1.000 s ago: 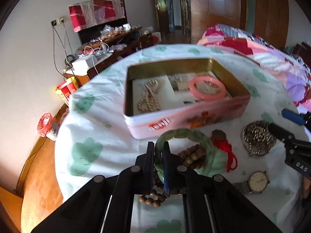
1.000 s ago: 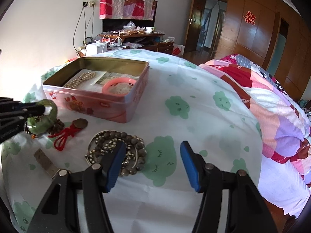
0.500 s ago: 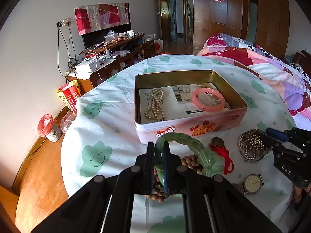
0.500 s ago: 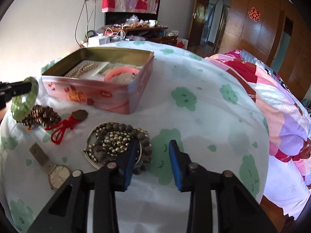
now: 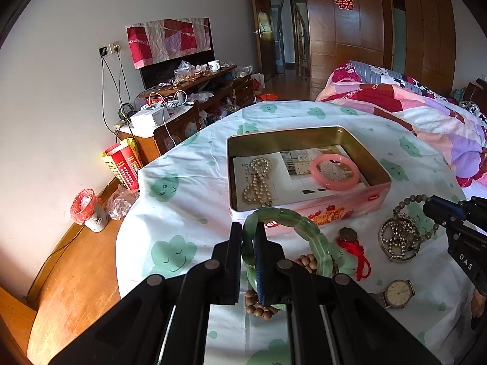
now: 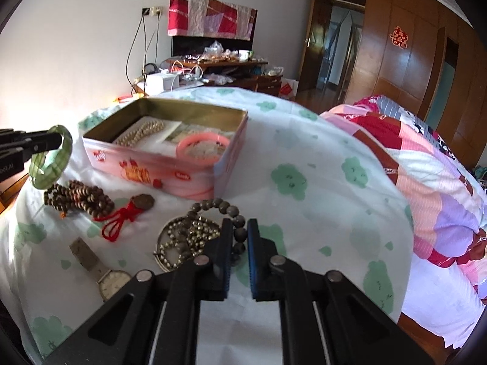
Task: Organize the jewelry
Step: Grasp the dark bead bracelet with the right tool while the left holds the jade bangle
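We find the left gripper (image 5: 251, 243) closed on the green jade bangle (image 5: 292, 240), pinched at its near rim; the ring hangs clear of the bench (image 5: 182, 194), tilted, above the wooden-bead mala (image 6: 79, 197). Key relation: the open pink tin (image 5: 307, 170) lies straight ahead of the left gripper, just beyond the bangle, long axis running left-right across our view — so the left gripper is the nearer one to the tin's front wall. Inside the tin: a pearl necklace (image 5: 258, 182) on the left, a pink bangle (image 5: 334, 172) on the right, w/ free paper between.

Right gripper (image 6: 237, 243) — jaws nearly together, a narrow gap only, closed on a dark bead bracelet (image 6: 225, 210) whose loop rises ahead of the tips, approx. over the round tray of small metallic beads (image 6: 185, 237). The tin sits ahead and left of it. Red-tassel charm (image 6: 127, 213) and wristwatch (image 6: 109, 279) lie untouched on the bench.
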Motion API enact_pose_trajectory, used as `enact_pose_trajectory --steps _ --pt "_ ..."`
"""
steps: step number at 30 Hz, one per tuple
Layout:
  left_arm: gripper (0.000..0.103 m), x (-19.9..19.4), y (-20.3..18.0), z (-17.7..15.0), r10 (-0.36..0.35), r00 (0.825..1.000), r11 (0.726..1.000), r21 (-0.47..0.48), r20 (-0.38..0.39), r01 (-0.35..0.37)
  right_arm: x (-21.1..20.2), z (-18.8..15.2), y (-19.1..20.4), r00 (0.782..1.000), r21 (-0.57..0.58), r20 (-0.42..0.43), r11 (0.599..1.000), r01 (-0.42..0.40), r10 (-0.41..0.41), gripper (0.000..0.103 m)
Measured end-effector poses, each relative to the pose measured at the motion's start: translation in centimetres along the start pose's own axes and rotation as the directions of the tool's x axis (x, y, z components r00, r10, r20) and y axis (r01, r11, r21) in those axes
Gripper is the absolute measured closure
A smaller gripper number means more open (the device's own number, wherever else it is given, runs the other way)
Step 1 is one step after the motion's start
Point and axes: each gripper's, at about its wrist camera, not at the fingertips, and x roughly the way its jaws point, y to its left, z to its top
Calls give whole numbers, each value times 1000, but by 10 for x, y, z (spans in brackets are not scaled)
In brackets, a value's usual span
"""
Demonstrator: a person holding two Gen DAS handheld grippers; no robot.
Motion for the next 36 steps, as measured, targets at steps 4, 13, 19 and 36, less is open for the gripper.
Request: enact_pose_trajectory --steps 4,13,19,36 --pt "96 -2 4 1 4 1000 1000 -13 2 -4 -5 4 -1 1000 5 20 1000 -2 2 92" --pt "96 -2 5 7 0 1000 1000 -19 -5 0 -12 8 4 999 -4 47 1000 -20 20 92" --pt "96 -7 4 14 3 1000 1000 -21 9 -2 -17 10 5 997 -1 68 1000 -26 26 92" --pt "96 -7 -2 31 13 1000 1000 6 26 -13 -18 24 8 995 -13 97 999 -38 39 92"
